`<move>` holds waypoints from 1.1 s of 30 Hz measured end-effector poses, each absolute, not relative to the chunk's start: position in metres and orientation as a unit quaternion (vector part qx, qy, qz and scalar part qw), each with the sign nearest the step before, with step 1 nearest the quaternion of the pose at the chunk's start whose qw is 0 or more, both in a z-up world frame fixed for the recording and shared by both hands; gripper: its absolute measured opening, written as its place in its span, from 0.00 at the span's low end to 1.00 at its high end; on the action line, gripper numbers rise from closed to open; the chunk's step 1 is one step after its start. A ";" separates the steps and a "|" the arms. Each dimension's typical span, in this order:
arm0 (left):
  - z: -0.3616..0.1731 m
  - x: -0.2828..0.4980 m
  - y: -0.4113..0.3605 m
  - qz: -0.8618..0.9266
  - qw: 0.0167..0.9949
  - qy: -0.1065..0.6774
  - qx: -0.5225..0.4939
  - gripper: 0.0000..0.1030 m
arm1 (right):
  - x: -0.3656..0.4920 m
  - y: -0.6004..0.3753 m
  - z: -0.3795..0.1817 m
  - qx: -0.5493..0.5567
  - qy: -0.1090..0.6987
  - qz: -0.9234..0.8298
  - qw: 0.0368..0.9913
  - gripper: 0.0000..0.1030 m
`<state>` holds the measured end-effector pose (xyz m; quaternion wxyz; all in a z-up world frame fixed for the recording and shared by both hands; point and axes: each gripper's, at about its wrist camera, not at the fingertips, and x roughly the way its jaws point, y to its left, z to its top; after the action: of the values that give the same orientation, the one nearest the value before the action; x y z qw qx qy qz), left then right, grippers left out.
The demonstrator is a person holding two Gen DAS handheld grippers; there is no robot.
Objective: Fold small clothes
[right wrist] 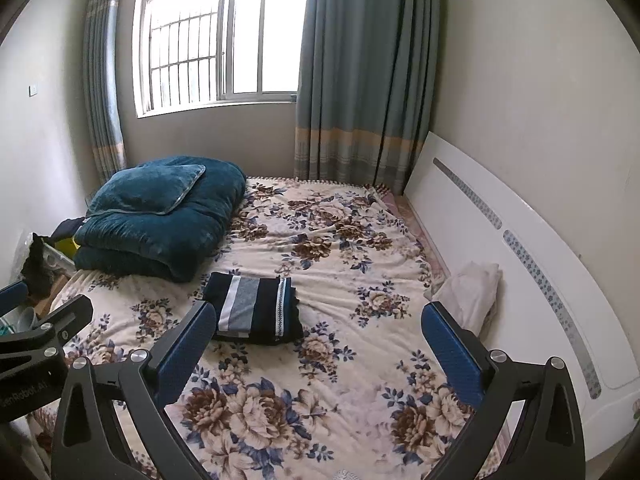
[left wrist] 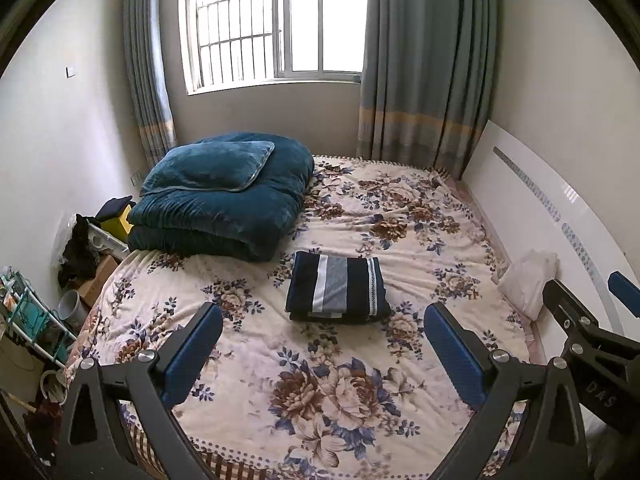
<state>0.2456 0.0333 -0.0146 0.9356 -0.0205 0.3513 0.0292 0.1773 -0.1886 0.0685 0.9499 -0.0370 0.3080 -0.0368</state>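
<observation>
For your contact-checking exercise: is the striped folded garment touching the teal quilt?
Apart. The left wrist view shows floral sheet between the striped folded garment and teal quilt.

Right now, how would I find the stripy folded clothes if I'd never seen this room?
Find the big bed with the flowery blanket. At its far left corner sits a puffy teal quilt; just in front of that, near the bed's middle, lies the folded garment. It is the only flat, dark navy bundle with grey and white stripes; the white cloth by the headboard is plain.
</observation>
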 end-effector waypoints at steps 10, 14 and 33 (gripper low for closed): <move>-0.013 0.243 0.037 0.036 0.936 0.348 -0.024 1.00 | 0.167 -0.193 0.079 -0.035 0.310 -0.034 0.949 1.00; -0.010 0.238 0.038 0.043 0.938 0.343 -0.027 1.00 | 0.176 -0.194 0.083 -0.035 0.314 -0.026 0.948 1.00; 0.000 0.229 0.048 0.063 0.941 0.332 -0.030 1.00 | 0.181 -0.186 0.082 -0.028 0.308 -0.008 0.951 1.00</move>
<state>0.2290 0.0476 0.0004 0.9407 -0.0299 0.3319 0.0631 0.1808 -0.1856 0.0817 0.9510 -0.0278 0.3079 -0.0083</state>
